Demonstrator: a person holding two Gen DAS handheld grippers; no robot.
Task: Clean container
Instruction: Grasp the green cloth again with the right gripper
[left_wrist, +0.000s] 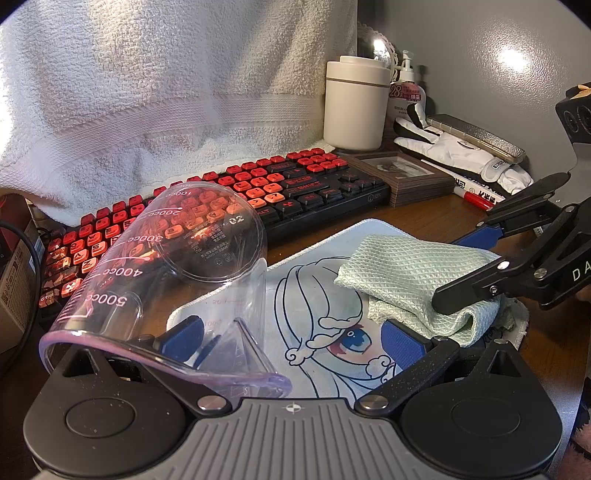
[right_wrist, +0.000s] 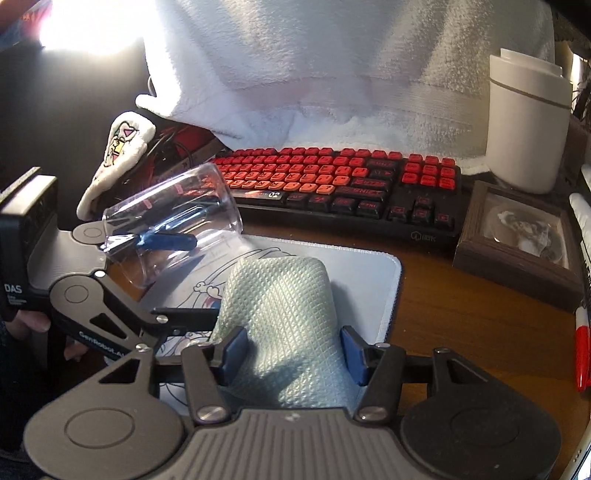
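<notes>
A clear plastic measuring cup (left_wrist: 177, 266) with red volume marks lies tilted over my left gripper (left_wrist: 295, 336). The left finger (left_wrist: 181, 334) is inside the cup mouth, the right finger (left_wrist: 404, 338) outside; the jaws stand wide apart, not clamped. The right wrist view shows the cup (right_wrist: 173, 221) hanging on that finger. My right gripper (right_wrist: 291, 350) is shut on a folded pale green cloth (right_wrist: 284, 306), which also shows in the left wrist view (left_wrist: 417, 284), over the mouse pad (left_wrist: 314, 280).
A red and black keyboard (right_wrist: 332, 184) lies behind the pad under a draped white towel (left_wrist: 166, 92). A cream canister (left_wrist: 354, 103), a pump bottle (left_wrist: 406, 88), a wooden picture frame (right_wrist: 517, 240) and a red marker (right_wrist: 581, 350) stand at the right.
</notes>
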